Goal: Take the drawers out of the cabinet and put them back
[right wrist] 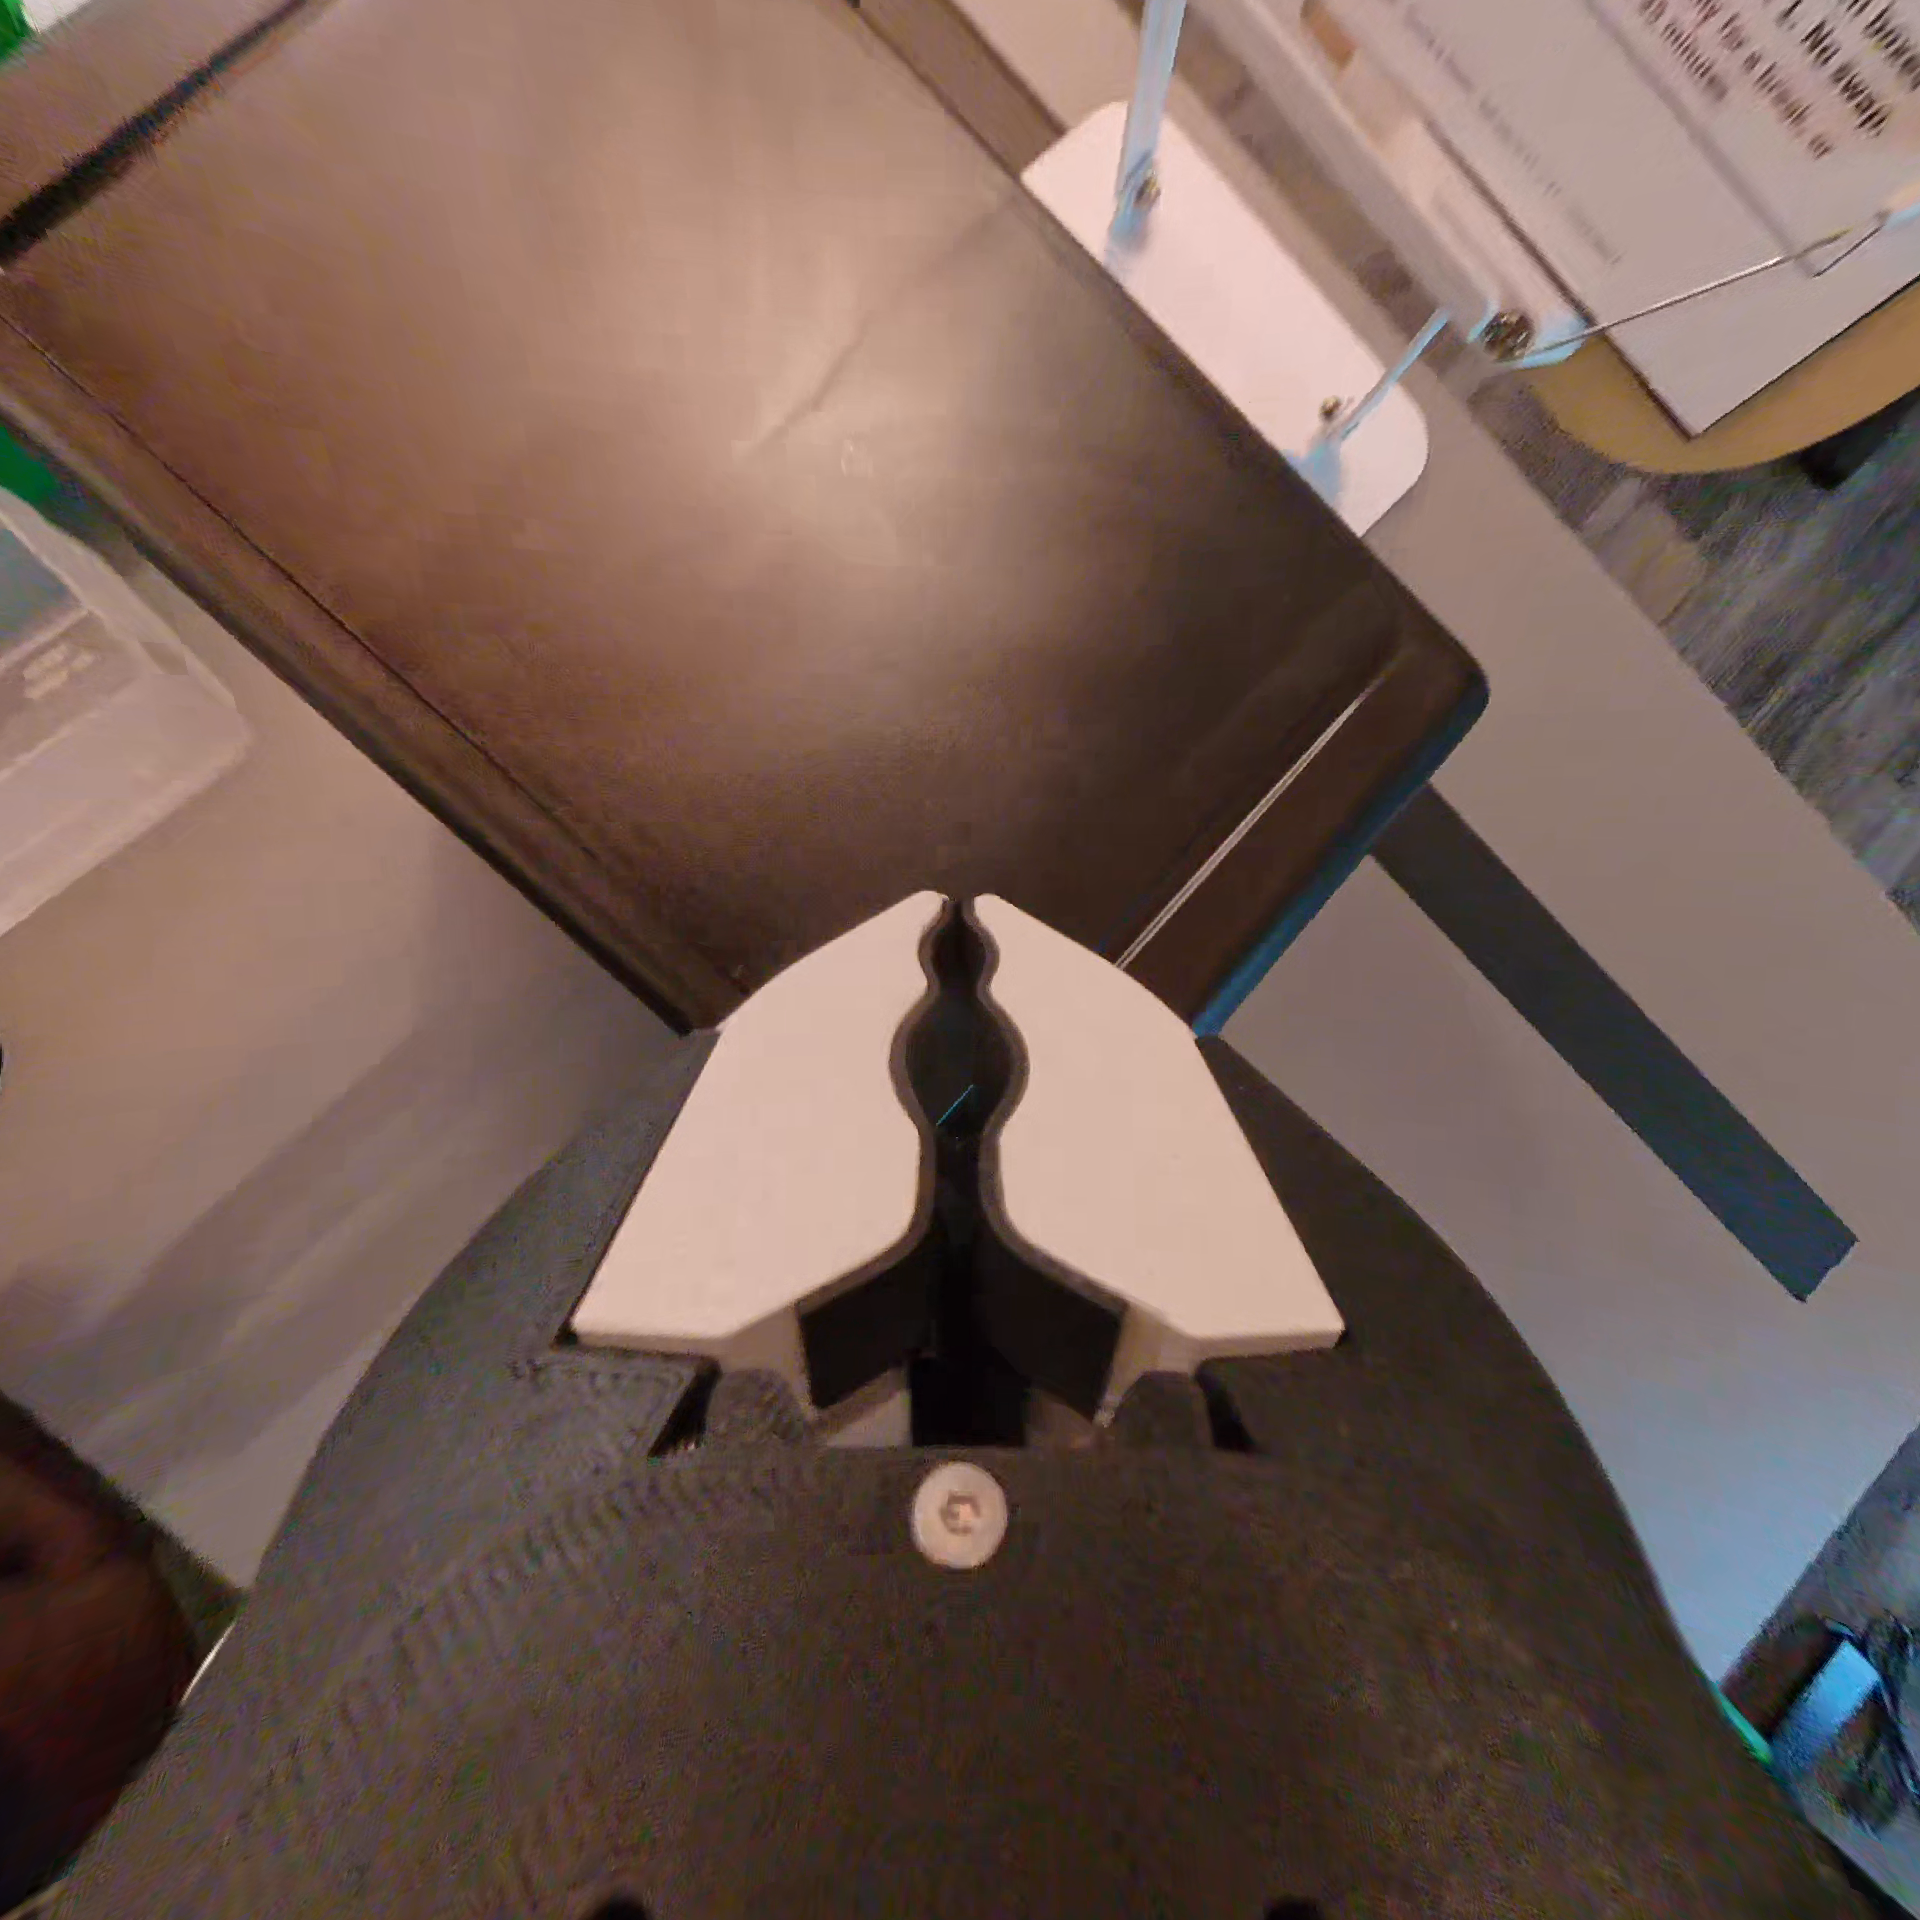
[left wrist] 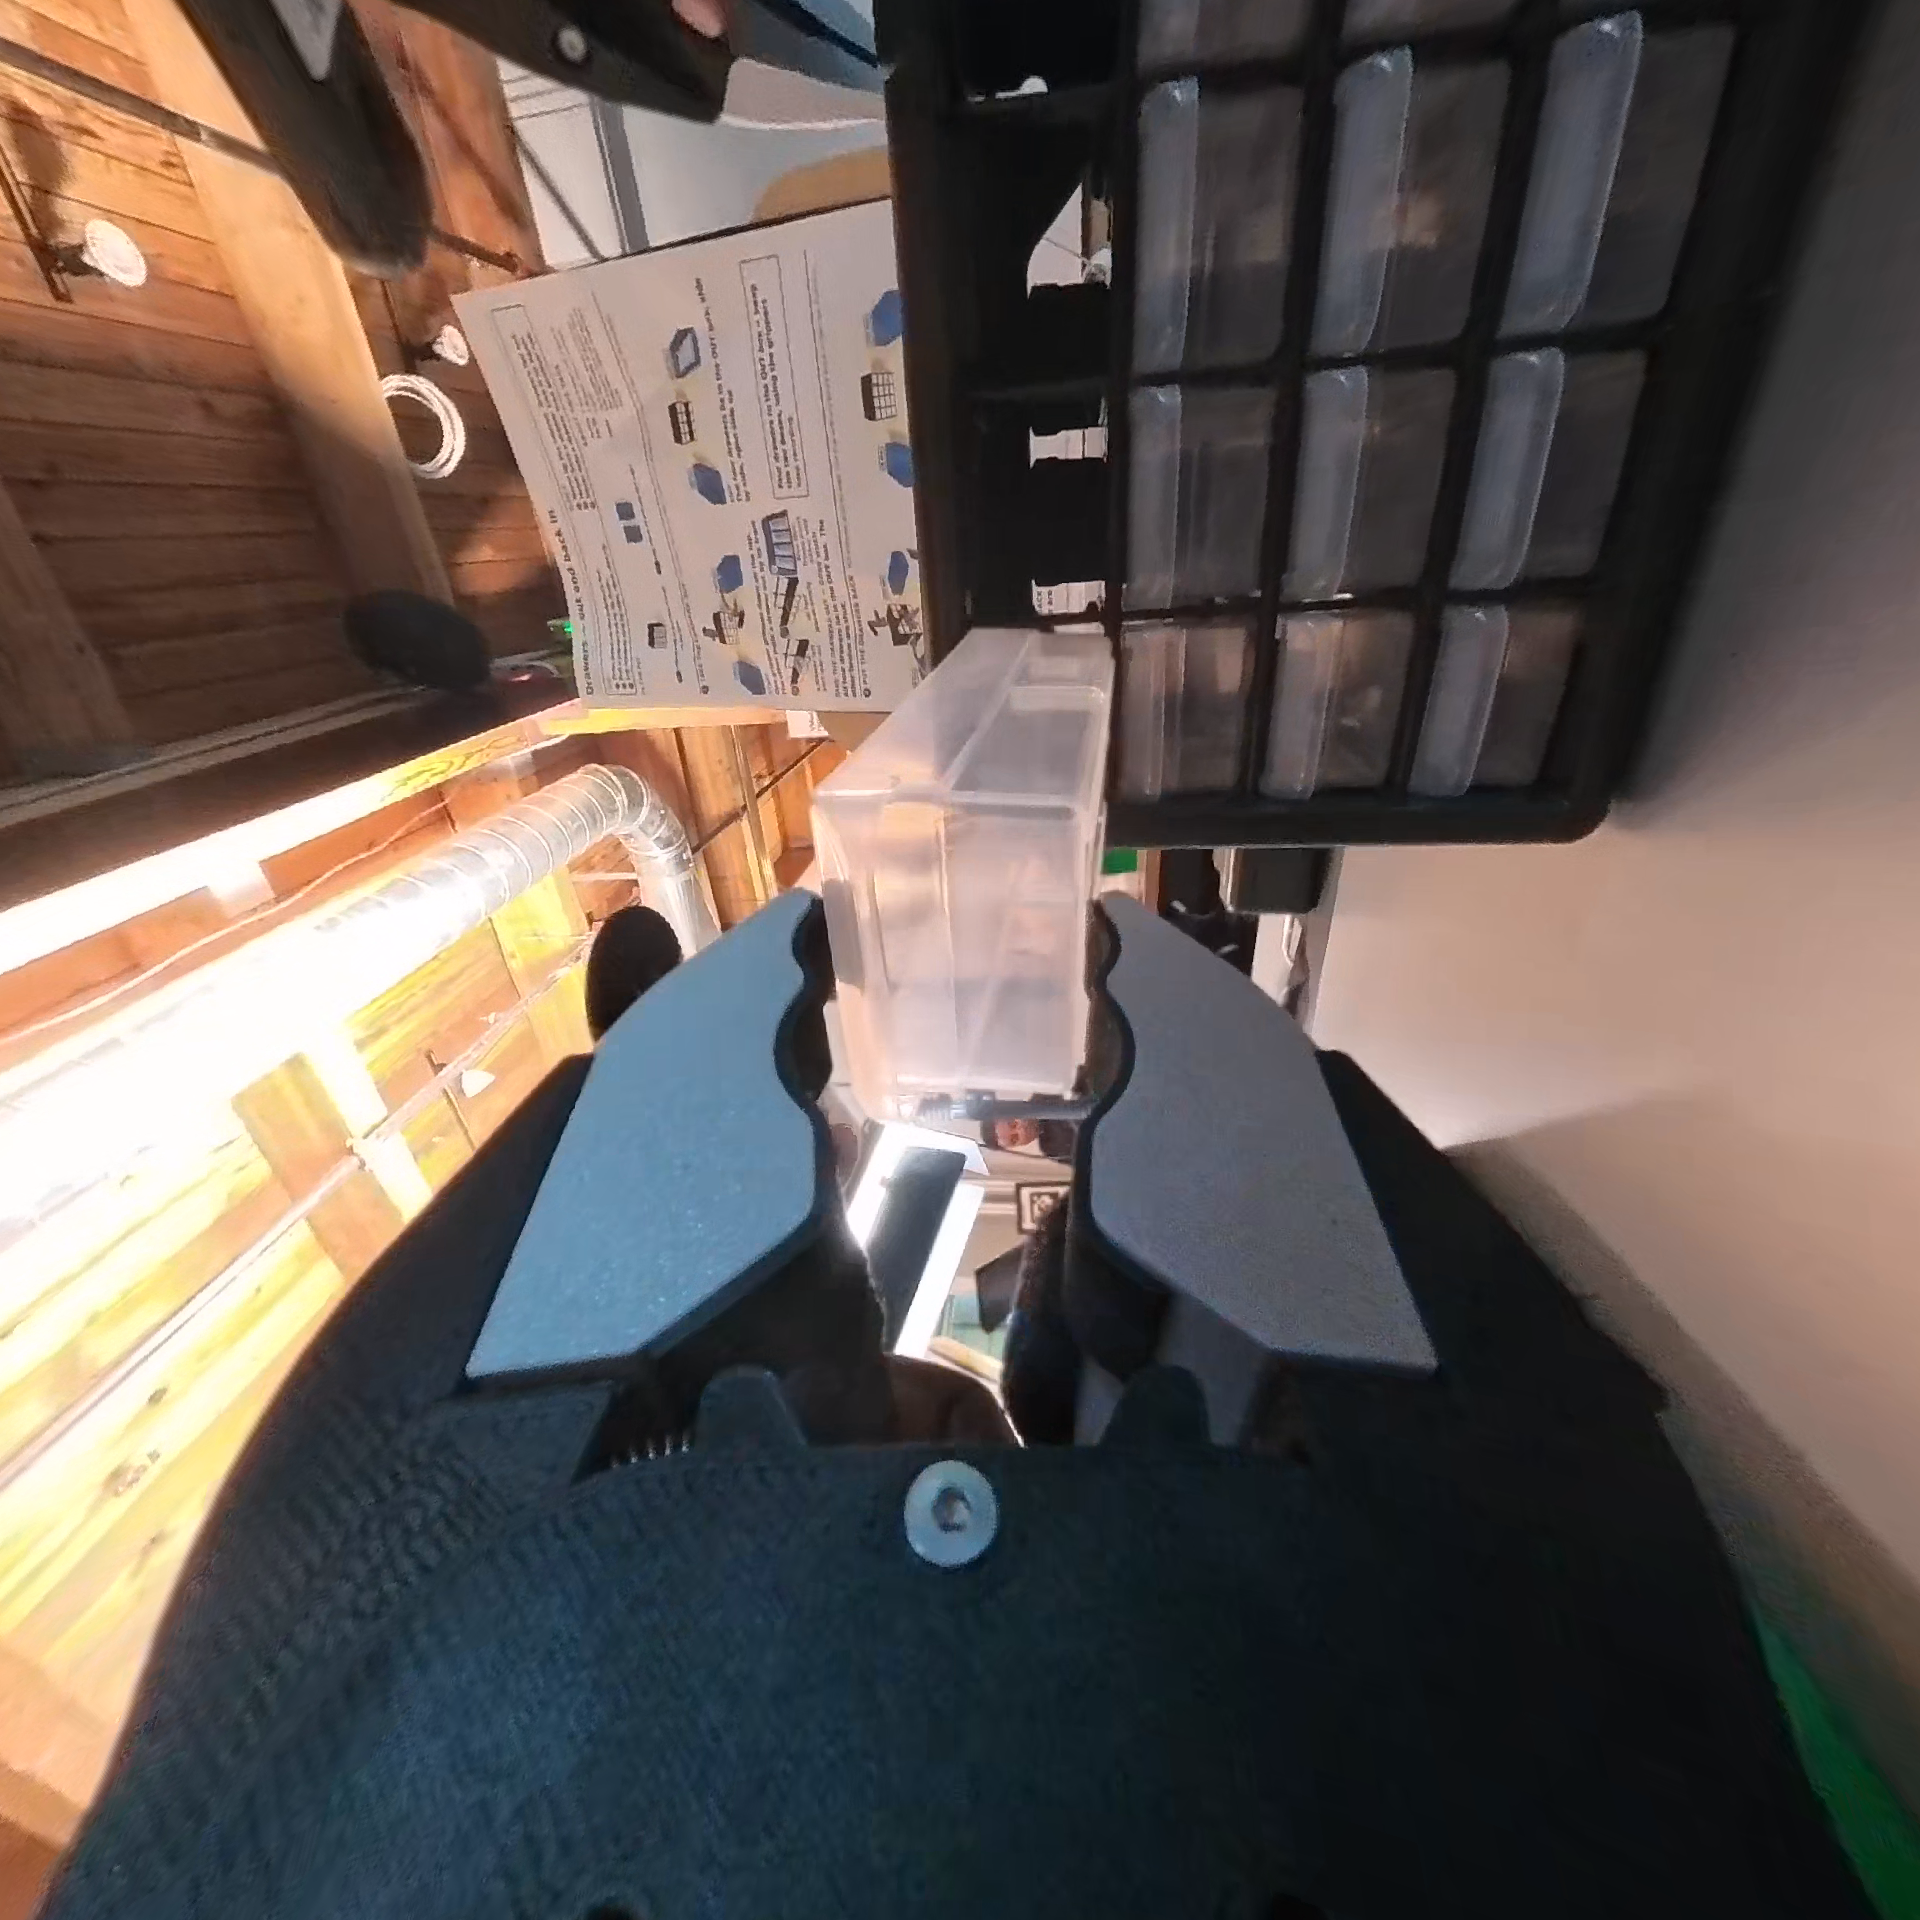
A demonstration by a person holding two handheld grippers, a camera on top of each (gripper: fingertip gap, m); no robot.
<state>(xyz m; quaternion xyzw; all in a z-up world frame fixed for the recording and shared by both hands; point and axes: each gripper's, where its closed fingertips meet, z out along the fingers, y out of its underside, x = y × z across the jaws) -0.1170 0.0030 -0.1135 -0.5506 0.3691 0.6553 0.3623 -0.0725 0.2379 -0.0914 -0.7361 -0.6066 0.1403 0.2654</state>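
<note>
The black cabinet holds a grid of clear plastic drawers and fills the upper right of the left wrist view. One clear drawer sticks far out of an edge slot. My left gripper is shut on this drawer's front end, one finger on each side. A small screw lies inside the drawer. My right gripper is shut and empty, with its tips at the edge of the cabinet's dark flat outer panel.
A printed instruction sheet stands behind the cabinet. A white stand base with thin metal rods sits beside the cabinet on the pale table. A dark tape strip runs across the table. A clear plastic piece lies at the left.
</note>
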